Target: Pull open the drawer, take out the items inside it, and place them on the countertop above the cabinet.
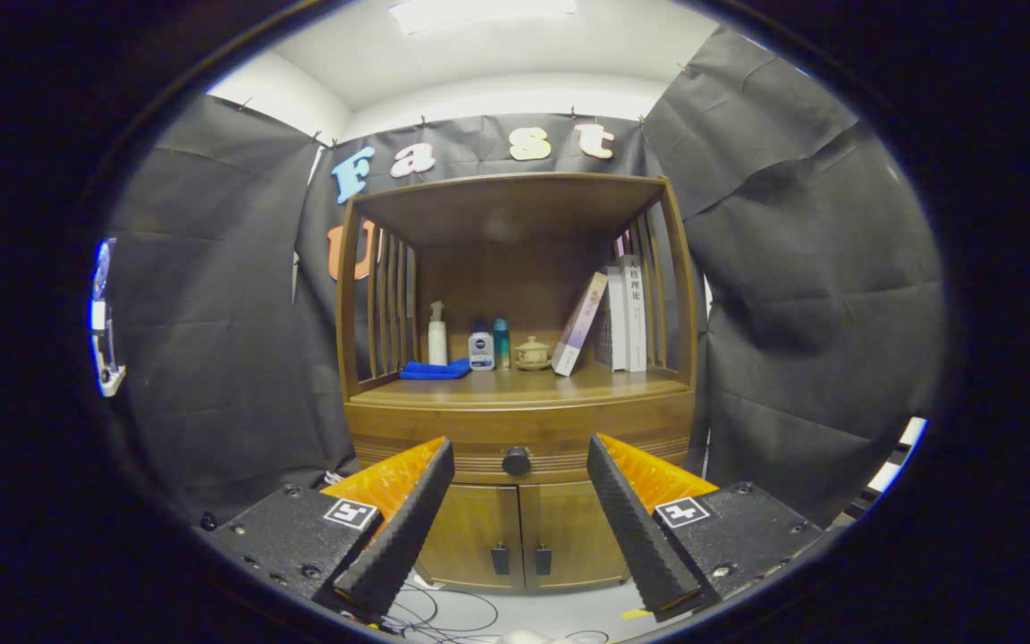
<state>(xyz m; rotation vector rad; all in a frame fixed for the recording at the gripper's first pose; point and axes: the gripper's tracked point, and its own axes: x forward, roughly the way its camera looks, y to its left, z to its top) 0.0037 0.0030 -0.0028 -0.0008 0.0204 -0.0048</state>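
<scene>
1. The gripper (519, 465) hangs in the air with its fingers spread wide and nothing between them.
2. Beyond the fingertips stands a wooden cabinet (519, 528), its drawer (443, 431) closed, the round knob (516, 461) centred between the fingers.
3. On the countertop (524, 385) above sit a blue cloth (434, 368), bottles (480, 349), a small pot (532, 352) and books (622, 313).

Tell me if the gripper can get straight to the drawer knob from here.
Probably yes: the gripper is open, the drawer knob sits beyond the fingers, centred in the gap, and nothing stands between them.
</scene>
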